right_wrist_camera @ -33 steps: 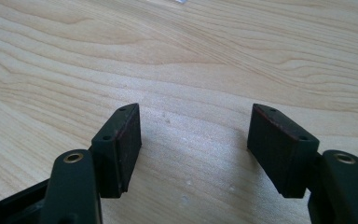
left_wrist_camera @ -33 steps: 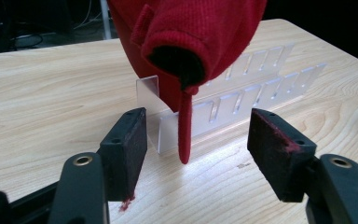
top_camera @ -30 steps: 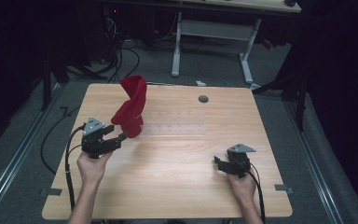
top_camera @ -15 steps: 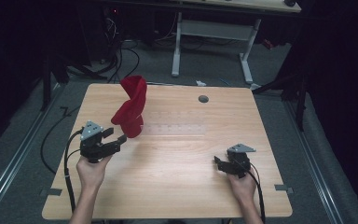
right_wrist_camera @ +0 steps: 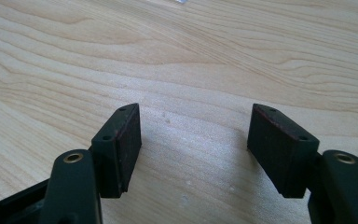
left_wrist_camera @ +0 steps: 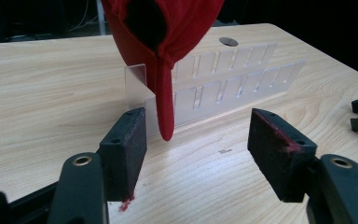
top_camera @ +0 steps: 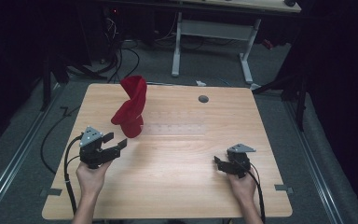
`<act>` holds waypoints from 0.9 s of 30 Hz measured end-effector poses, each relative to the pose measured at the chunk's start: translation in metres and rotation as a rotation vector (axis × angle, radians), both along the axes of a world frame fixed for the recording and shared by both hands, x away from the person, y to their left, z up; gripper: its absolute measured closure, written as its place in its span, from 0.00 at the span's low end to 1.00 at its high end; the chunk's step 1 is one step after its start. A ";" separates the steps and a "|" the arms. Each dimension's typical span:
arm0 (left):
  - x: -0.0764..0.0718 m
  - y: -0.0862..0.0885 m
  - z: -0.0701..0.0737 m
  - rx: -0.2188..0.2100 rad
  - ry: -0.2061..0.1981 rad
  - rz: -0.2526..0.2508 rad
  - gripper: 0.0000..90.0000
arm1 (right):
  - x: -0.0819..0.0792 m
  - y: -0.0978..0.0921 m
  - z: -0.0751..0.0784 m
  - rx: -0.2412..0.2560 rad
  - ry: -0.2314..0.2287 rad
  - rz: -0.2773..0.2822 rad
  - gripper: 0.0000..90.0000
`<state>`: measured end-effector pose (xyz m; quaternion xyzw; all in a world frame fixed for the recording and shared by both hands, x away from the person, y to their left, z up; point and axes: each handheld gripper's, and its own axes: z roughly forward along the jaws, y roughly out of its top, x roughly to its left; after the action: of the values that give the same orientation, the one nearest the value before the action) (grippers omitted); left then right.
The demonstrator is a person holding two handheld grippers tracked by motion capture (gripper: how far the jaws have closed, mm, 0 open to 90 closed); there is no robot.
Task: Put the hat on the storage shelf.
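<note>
The red cloth hangs on a clear rack near the table's far-left corner; the left gripper faces it, jaws apart and empty — close squarely on the dangling tip; the right gripper, also apart, idles near the right edge.

The setting is a lab or test room. A bare wooden table stands on grey carpet inside a dark, curtained area. Behind the table stands a white-legged desk, with loose cables on the floor to its left. Tape marks sit at the table's near corners.
</note>
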<state>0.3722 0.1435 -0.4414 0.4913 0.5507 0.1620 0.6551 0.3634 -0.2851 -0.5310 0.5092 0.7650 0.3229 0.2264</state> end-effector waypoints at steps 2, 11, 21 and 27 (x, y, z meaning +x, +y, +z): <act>-0.001 -0.001 -0.001 -0.001 -0.001 0.000 0.42 | 0.000 0.000 0.000 0.001 0.000 0.000 0.39; -0.008 -0.005 -0.006 -0.005 0.005 -0.021 0.42 | 0.000 0.000 0.000 0.000 0.000 0.000 0.39; -0.014 -0.011 -0.017 0.009 0.022 -0.053 0.41 | 0.000 0.000 0.000 -0.001 -0.001 0.001 0.39; -0.016 -0.017 -0.027 0.020 0.046 -0.064 0.41 | 0.000 0.000 0.000 -0.001 -0.001 0.001 0.39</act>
<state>0.3562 0.1261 -0.4688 0.5187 0.5479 0.1349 0.6423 0.3634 -0.2851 -0.5310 0.5088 0.7652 0.3229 0.2267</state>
